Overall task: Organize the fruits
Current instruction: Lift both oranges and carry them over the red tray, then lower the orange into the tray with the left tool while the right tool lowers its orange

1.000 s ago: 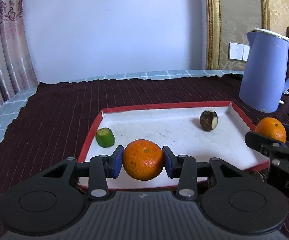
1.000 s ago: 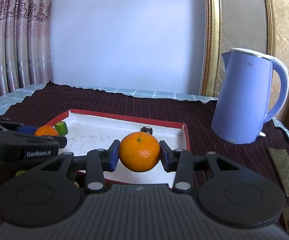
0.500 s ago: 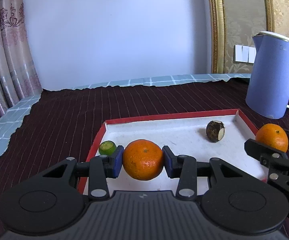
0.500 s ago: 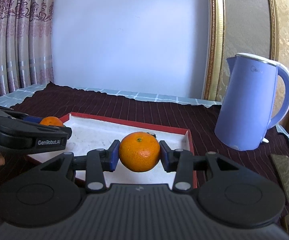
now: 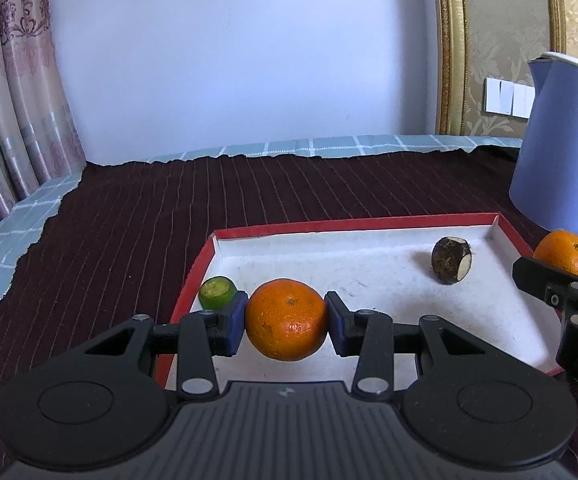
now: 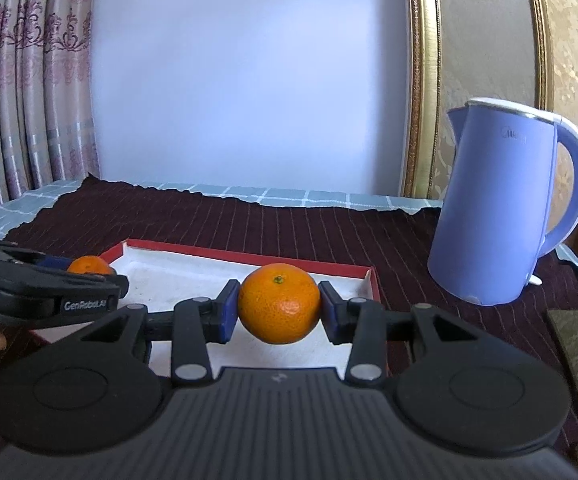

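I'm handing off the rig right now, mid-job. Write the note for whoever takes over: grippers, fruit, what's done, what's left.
Left gripper: shut on an orange, held above the near left part of the red-rimmed tray.
Right gripper: shut on a second orange, over the tray's near right edge.
In the tray: a green cut fruit at the left edge, a dark brown cut piece far right.
Done: both oranges picked up.
Left: probably set both oranges down in the tray and release.
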The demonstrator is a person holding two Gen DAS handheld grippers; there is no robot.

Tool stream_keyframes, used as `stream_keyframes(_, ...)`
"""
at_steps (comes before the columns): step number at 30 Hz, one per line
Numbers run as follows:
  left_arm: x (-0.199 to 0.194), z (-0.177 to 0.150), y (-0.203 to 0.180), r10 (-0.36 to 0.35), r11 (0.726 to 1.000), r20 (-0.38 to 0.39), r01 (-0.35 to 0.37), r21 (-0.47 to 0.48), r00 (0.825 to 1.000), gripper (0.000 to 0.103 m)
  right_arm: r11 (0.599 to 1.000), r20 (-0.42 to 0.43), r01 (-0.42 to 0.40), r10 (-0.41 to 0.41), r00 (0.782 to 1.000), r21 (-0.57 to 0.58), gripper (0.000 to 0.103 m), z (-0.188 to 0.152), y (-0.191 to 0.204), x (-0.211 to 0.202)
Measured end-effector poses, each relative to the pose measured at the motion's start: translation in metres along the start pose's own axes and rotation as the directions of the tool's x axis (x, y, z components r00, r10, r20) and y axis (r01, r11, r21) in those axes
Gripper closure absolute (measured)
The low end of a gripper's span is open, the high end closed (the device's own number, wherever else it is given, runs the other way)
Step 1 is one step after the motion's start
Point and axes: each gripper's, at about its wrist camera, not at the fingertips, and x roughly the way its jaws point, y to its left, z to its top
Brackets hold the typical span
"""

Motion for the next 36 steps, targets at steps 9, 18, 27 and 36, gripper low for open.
stream_keyframes(9, 0.015, 0.001, -0.008, 0.008, 1.000, -0.022, -0.008, 0.023, 1.000, 0.062, 1.000, -0.019, 0.013, -0.013, 1.000, 0.018, 0.064, -0.003, -0.003, 0.021)
stream_keyframes(18, 0.024, 0.022, -0.015, 0.021, 0.999, 0.004, -0.021, 0.047, 1.000, 0.062, 0.999, -0.017, 0.026, -0.026, 1.000, 0.027, 0.064, 0.002, -0.011, 0.032)
stream_keyframes(27, 0.037, 0.034, -0.020, 0.020, 0.999, -0.005, -0.020, 0.046, 1.000, 0.062, 0.999, -0.005, 0.025, -0.025, 1.000, 0.033, 0.064, 0.011, -0.013, 0.042)
stream_keyframes(36, 0.052, 0.039, -0.018, 0.043, 0.999, -0.039, -0.042, 0.031, 0.998, 0.062, 0.998, -0.003, 0.034, -0.033, 0.999, 0.051, 0.064, 0.019, -0.020, 0.052)
